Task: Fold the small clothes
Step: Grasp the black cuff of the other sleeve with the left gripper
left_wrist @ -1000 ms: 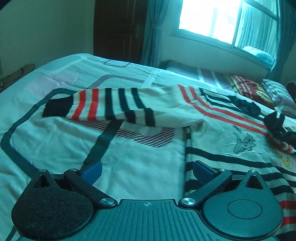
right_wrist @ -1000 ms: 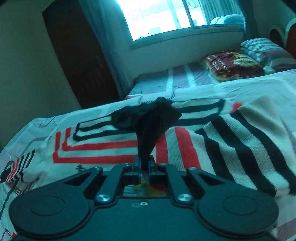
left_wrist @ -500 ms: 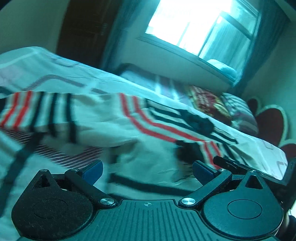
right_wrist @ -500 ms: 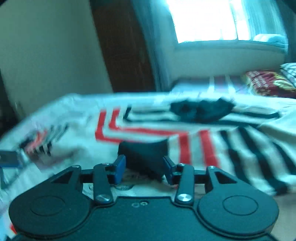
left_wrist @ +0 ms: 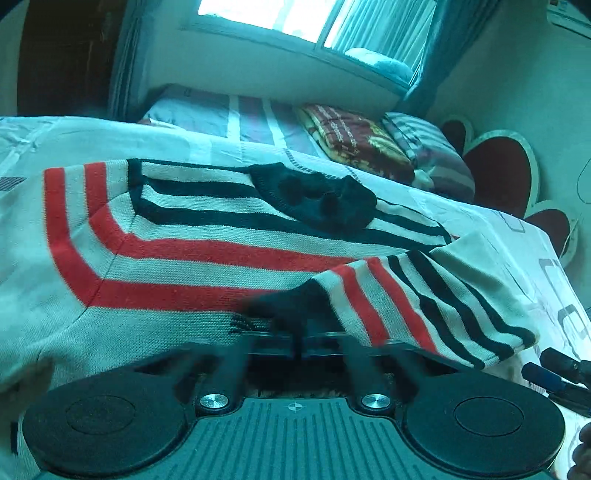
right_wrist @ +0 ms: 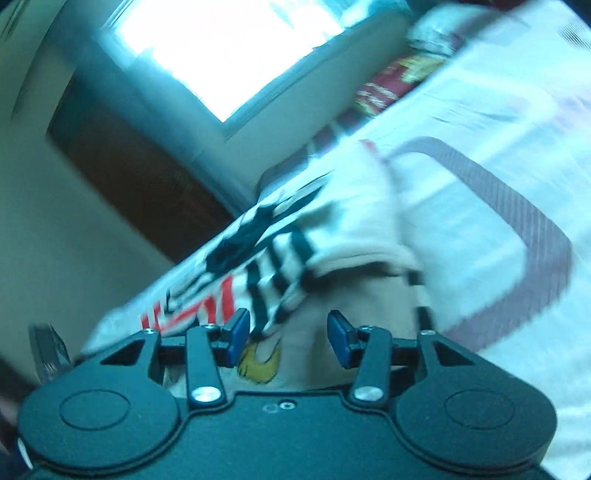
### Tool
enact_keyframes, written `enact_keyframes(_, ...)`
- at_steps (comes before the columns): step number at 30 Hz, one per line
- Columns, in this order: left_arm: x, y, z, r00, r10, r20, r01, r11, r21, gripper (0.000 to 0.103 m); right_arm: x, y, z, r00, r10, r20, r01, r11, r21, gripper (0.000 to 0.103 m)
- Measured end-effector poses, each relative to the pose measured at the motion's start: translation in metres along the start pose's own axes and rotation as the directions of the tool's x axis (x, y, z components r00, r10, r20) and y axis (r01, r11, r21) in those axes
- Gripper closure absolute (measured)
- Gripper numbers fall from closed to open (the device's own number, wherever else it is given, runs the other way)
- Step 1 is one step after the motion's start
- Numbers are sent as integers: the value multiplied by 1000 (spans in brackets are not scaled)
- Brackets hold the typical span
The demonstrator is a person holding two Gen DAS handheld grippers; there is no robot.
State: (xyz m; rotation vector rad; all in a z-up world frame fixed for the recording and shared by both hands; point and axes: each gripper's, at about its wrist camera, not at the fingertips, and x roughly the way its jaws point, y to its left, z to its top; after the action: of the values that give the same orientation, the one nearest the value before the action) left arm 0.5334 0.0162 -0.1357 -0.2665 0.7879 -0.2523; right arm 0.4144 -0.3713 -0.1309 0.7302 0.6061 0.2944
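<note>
A wide bed (left_wrist: 480,236) with a pale patterned sheet fills the room under a bright window (left_wrist: 280,14), with pillows and a dark red blanket (left_wrist: 354,140) stacked at its far end. Spread across the bed lies the task's garment, a small cream knit sweater (left_wrist: 192,251) banded in red and dark navy, its dark collar (left_wrist: 321,199) resting on the chest. One striped sleeve (left_wrist: 424,299) now lies folded inward across the front, its dark cuff (left_wrist: 295,302) reaching the middle of the body. The left gripper (left_wrist: 299,341), a second ago hovering wide apart above the flat garment, has swung over to this cuff, and its fingers appear drawn together on the dark fabric, though motion blur softens the contact. The right gripper (right_wrist: 288,336), which a second ago pinched that same dark cuff, has let go: its blue fingers (right_wrist: 238,334) stand well apart with only cream knit and a yellow print behind them, and its view is tilted and smeared by fast movement. In the left view it shows just off the sleeve's far edge, low at the right of the picture. Judging from this, the first sleeve fold is laid and the cuff has passed from one hand to the other, probably so the left can settle it while the right goes for another part of the sweater.
</note>
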Motion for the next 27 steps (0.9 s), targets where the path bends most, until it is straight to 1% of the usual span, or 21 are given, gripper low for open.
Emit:
enact_keyframes(2,-14,3,4,998,-3,57,3,1000,2,99,-3,-16,6,999,36,28,-39,993,108,56)
enact_keyframes(5,-35,8,8,994,11,109,-13,1000,16,99,-2,-32,11,997,63,47,-72,974,215,56)
enact_keyframes(7,-42,20,4,996,24,88,-26,1000,18,99,3,-44,13,995,88,52,-99,952,290,56)
enact_keyframes(8,-41,24,1,996,42,75,-43,999,20,99,6,-51,13,994,99,53,-111,935,337,56)
enact_keyframes(10,-37,34,-6,998,49,44,-49,999,-6,99,12,-62,13,991,120,66,-137,900,414,58)
enact_keyframes(11,-36,36,-10,998,50,38,-49,999,-18,99,14,-65,13,990,124,71,-142,889,434,59)
enact_keyframes(13,-33,38,-17,998,54,31,-53,998,-21,99,18,-66,15,990,118,71,-137,885,445,62)
enact_keyframes(14,-32,38,-18,998,57,34,-57,998,-20,99,20,-64,16,992,107,65,-125,892,434,67)
enact_keyframes(15,-33,38,-19,997,62,42,-61,998,-19,99,19,-60,18,996,66,58,-84,912,403,90)
enact_keyframes(16,-36,37,-19,996,68,57,-67,998,-14,99,18,-53,20,998,33,57,-51,932,358,94)
enact_keyframes(17,-36,34,-19,994,88,64,-89,996,5,99,18,-49,22,998,24,54,-39,949,313,95)
enact_keyframes(18,-32,33,-19,992,111,53,-113,993,24,99,20,-47,22,999,-21,31,12,961,276,95)
enact_keyframes(19,-28,33,-20,992,123,40,-125,992,36,99,27,-50,19,998,-64,-10,64,965,255,97)
enact_keyframes(20,-26,33,-22,991,128,46,-130,991,41,99,27,-52,18,998,-63,-16,65,966,249,99)
enact_keyframes(23,-28,31,-22,990,135,49,-138,988,65,99,24,-45,21,997,-73,-37,79,978,195,96)
enact_keyframes(24,-28,30,-22,990,132,48,-135,988,68,99,20,-42,23,997,-68,-46,76,981,181,91)
enact_keyframes(25,-30,30,-21,990,131,47,-134,988,77,99,14,-37,23,997,-66,-44,72,987,147,81)
enact_keyframes(26,-33,31,-20,989,140,46,-143,986,80,94,5,-29,25,997,-69,-23,71,993,90,78)
enact_keyframes(27,-38,32,-19,983,173,57,-177,981,75,73,-3,-19,27,998,-70,1,70,997,20,78)
